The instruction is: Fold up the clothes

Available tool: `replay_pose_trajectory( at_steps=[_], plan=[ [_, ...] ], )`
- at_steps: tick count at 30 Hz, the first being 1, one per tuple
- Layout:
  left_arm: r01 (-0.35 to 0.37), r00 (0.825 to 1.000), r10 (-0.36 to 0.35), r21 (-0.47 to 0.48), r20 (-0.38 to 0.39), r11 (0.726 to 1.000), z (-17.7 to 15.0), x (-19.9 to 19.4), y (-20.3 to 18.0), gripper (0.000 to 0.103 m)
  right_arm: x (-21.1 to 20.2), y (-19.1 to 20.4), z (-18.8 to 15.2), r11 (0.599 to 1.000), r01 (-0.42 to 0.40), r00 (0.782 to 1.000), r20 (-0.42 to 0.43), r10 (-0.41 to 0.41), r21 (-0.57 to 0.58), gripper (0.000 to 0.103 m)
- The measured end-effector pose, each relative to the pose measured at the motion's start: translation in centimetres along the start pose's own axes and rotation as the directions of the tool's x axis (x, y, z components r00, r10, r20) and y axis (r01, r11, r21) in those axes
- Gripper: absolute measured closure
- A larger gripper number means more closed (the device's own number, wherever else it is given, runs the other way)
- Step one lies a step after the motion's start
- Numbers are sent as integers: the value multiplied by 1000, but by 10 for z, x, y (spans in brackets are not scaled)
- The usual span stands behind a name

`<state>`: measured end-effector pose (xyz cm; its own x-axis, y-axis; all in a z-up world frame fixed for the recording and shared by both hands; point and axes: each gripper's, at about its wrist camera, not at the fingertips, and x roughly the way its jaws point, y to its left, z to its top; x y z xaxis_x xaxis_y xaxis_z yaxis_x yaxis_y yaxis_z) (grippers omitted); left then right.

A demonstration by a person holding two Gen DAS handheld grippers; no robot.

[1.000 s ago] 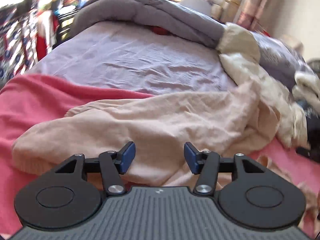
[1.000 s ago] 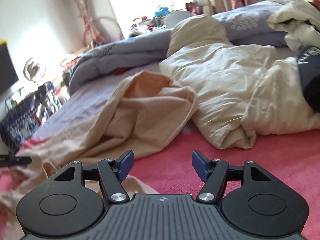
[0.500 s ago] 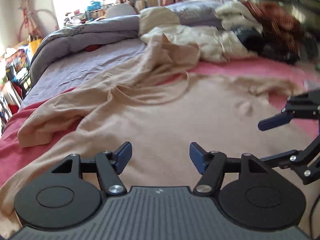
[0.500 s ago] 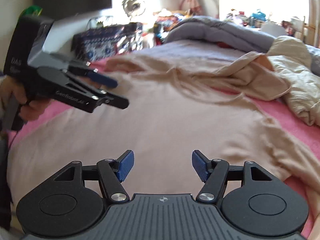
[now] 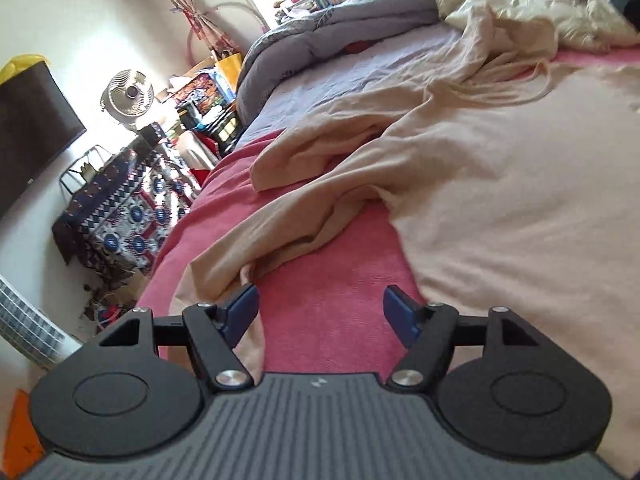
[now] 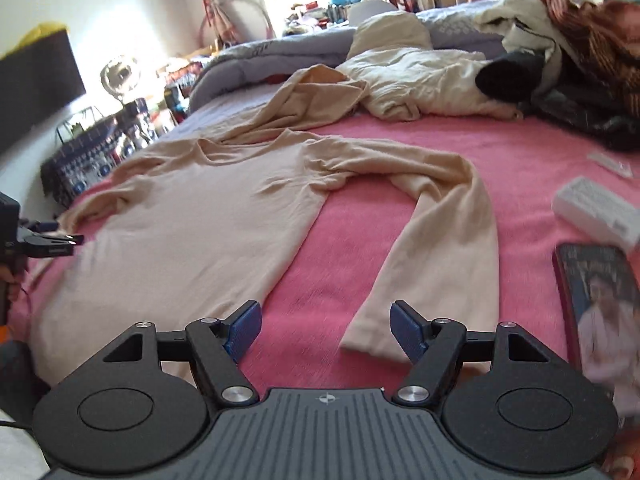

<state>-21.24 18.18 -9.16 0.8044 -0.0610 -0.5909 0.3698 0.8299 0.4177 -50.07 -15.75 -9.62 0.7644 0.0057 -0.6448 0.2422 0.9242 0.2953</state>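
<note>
My left tongs (image 5: pixel 318 312) have just been opening, empty, by the left sleeve (image 5: pixel 280 236). The shirt (image 6: pixel 208 216) lies flat on the bed (image 6: pixel 520 152). It looks soft and floppy. My right tongs (image 6: pixel 326 328) have just been opening too, empty; I'd pinch the cuff (image 6: pixel 368 340).

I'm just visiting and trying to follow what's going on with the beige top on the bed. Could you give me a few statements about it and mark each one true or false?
1. The beige long-sleeved top lies spread out on the pink blanket. True.
2. The right gripper is clamped on a sleeve cuff. False: its jaws stand open, and the cuff lies just ahead by its right finger, not pinched.
3. The left gripper is open, with only pink blanket between its fingers. True.
4. The top is already folded in half. False: body and both sleeves are still laid out.
5. A cream garment lies heaped beyond the top. True.
</note>
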Motion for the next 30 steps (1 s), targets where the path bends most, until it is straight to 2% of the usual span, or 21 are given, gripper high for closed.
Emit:
replay_pose_trajectory(
  at_steps=[4,7,10,12,14,15,16,17,18,21,25,30],
  plan=[
    [95,993,-93,-18,72,995,-14,-44,-12,28,-26,21,-48,1000,-23,998,-53,23,-6,31],
    [126,990,-126,-5,71,992,-28,-65,-24,27,-28,55,-81,982,37,994,-92,-54,-184,31],
    [142,989,-143,19,48,990,-45,-78,-29,27,-30,86,-96,924,72,991,-79,-109,-376,32],
    [147,989,-148,32,29,989,-57,-81,-30,27,-27,103,-101,867,92,990,-51,-134,-490,34],
    [133,991,-133,27,7,991,-69,-79,-29,26,-19,115,-104,812,142,984,-12,-180,-567,41],
    [132,991,-132,5,4,991,-76,-78,-28,25,-14,119,-105,792,159,980,-2,-198,-590,55],
    [142,990,-141,-28,7,990,-79,-77,-25,25,-8,120,-105,787,165,978,-7,-210,-595,75],
    [152,988,-152,-70,4,986,-81,-75,-21,24,-4,121,-104,784,171,975,-9,-220,-597,83],
    [163,986,-165,-113,-7,980,-82,-72,-17,24,-4,121,-103,784,182,974,0,-227,-594,87],
    [179,983,-184,-161,-17,971,-83,-66,-10,17,-12,122,-99,787,220,971,51,-235,-577,89],
    [199,979,-205,-192,-11,961,-86,-63,-6,16,-25,120,-95,791,251,965,77,-252,-557,90],
    [201,978,-207,-203,-5,958,-88,-63,-6,15,-18,116,-104,824,173,973,-35,-227,-540,86]
  ],
)
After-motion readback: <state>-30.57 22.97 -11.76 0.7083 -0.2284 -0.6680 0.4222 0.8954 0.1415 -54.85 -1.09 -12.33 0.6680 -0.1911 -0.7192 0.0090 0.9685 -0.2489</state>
